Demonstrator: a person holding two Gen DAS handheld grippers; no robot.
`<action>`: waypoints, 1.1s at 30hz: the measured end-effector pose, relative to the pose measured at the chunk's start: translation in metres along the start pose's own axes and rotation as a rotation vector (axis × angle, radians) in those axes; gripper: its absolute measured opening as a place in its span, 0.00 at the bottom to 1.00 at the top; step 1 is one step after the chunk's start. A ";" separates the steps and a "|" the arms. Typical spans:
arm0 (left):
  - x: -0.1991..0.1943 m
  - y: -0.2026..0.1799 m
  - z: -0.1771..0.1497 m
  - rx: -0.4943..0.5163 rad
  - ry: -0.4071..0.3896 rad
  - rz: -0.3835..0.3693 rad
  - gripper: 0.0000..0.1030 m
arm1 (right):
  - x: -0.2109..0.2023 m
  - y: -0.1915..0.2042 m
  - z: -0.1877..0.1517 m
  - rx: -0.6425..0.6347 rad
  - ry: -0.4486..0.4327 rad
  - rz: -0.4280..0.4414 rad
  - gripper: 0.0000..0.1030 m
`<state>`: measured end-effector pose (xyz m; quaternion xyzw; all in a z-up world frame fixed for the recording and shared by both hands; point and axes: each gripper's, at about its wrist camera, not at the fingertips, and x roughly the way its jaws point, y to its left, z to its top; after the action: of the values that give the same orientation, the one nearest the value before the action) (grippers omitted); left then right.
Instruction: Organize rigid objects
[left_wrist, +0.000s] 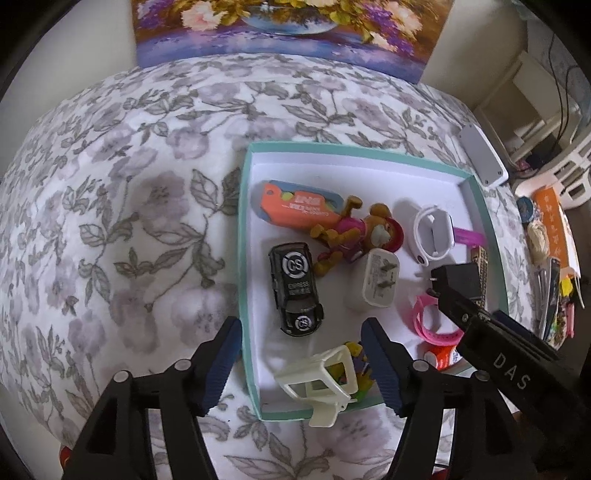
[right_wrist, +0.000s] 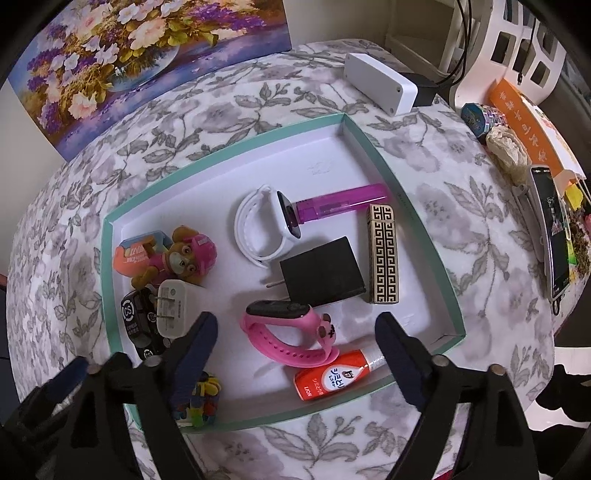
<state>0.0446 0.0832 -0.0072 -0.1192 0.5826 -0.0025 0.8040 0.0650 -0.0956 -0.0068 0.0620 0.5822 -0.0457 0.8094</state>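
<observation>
Right wrist view | right gripper (right_wrist: 295, 328) open, empty, above pink watch (right_wrist: 291, 332) near tray's (right_wrist: 424, 221) front edge, likely sorting | left gripper (left_wrist: 301, 354) open over white chair (left_wrist: 325, 380) at front edge.

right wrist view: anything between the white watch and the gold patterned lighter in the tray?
Yes. The purple lighter lies across that stretch, one end tucked behind the white watch, the other near the top of the gold lighter. The right wrist view shows it best.
</observation>
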 end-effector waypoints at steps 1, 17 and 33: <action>-0.002 0.003 0.000 -0.012 -0.011 0.006 0.77 | 0.000 0.000 0.000 0.000 -0.002 -0.003 0.86; -0.013 0.069 -0.010 -0.200 -0.085 0.152 1.00 | -0.008 0.033 -0.022 -0.121 -0.032 -0.030 0.86; -0.037 0.080 -0.032 -0.171 -0.119 0.191 1.00 | -0.033 0.048 -0.045 -0.159 -0.111 -0.005 0.86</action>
<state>-0.0080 0.1601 0.0029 -0.1310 0.5408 0.1309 0.8205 0.0190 -0.0406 0.0128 -0.0064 0.5385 -0.0046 0.8426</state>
